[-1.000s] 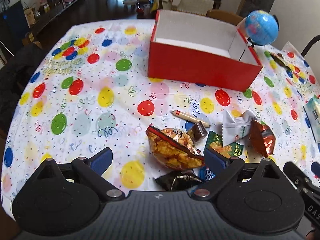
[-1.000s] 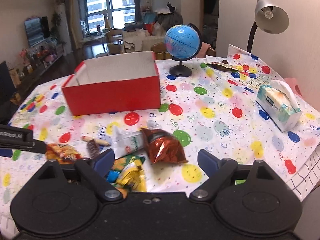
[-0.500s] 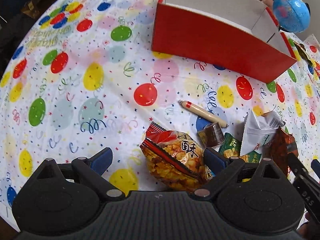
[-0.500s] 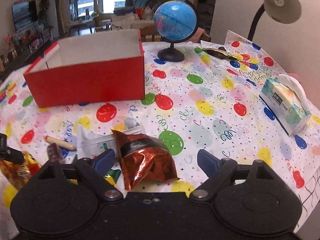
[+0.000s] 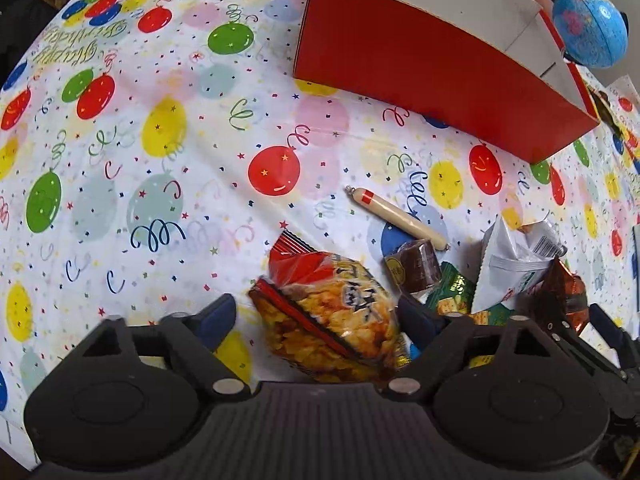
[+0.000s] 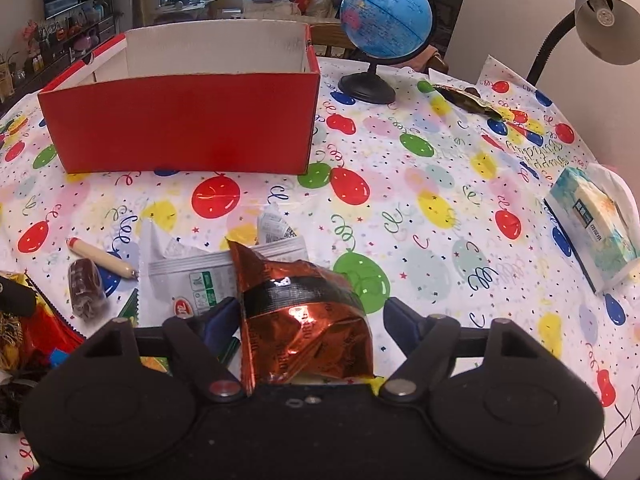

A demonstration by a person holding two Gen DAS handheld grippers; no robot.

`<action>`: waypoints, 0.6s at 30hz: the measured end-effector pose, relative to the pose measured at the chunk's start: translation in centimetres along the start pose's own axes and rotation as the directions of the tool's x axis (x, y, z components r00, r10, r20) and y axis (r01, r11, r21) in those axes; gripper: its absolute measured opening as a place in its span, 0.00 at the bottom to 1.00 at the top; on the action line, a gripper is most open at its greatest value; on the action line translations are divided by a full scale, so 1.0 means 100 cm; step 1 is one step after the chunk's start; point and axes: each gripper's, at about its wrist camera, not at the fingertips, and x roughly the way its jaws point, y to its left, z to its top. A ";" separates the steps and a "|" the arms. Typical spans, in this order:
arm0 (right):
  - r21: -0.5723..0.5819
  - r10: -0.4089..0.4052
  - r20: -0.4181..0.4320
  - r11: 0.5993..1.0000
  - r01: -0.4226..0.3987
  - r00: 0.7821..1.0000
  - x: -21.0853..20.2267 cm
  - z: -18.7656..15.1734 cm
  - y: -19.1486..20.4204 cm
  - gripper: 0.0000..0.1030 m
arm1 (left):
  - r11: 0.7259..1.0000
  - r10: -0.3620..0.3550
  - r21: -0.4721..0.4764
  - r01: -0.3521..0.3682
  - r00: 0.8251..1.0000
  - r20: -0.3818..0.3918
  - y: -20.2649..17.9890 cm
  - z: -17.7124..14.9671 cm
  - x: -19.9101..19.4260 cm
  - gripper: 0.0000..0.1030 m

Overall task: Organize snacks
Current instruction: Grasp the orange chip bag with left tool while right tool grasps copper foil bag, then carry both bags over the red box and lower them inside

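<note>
On the balloon-print tablecloth lies a pile of snacks. In the left wrist view an orange chip bag (image 5: pixel 332 312) sits between the fingers of my left gripper (image 5: pixel 320 316). The jaws are closing, with a gap still on the bag's left side. In the right wrist view a copper foil bag (image 6: pixel 304 312) stands between the fingers of my right gripper (image 6: pixel 312 316), also closing, with its right pad just clear of the foil. Behind the pile stands the red box (image 5: pixel 432 68) (image 6: pixel 184 120), its top open.
Beside the bags lie a sausage stick (image 5: pixel 396 218), a brown wrapped sweet (image 5: pixel 414 266), a white pouch (image 6: pixel 192 276) and a green packet (image 5: pixel 452 296). A globe (image 6: pixel 386 24), a desk lamp (image 6: pixel 604 20), a tissue box (image 6: pixel 592 224) and a dark packet (image 6: pixel 466 98) stand at the right.
Both grippers have come down onto the snack pile. Each pair of jaws has narrowed, the left around the chip bag and the right around the copper bag.
</note>
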 end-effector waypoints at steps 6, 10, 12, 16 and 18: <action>0.022 0.013 0.006 1.000 -0.014 1.000 -0.004 0.000 -0.005 0.58 | 1.000 -0.008 -0.027 0.008 1.000 0.011 0.002 -0.005 -0.005 0.62; 0.021 0.028 0.023 0.999 -0.028 0.999 -0.012 -0.002 -0.008 0.52 | 0.999 -0.003 -0.033 0.004 1.000 0.025 0.004 -0.008 -0.008 0.59; 0.020 0.037 0.031 0.999 -0.038 0.999 -0.017 -0.002 -0.009 0.49 | 0.999 0.001 -0.034 0.000 0.999 0.036 0.006 -0.010 -0.012 0.59; 0.028 0.056 0.049 0.998 -0.058 0.997 -0.029 -0.003 -0.011 0.48 | 0.999 0.004 -0.044 -0.002 0.998 0.064 0.009 -0.013 -0.024 0.59; 0.042 0.073 0.058 0.996 -0.076 0.996 -0.037 -0.003 -0.012 0.48 | 0.999 0.004 -0.044 -0.001 0.996 0.089 0.009 -0.016 -0.034 0.59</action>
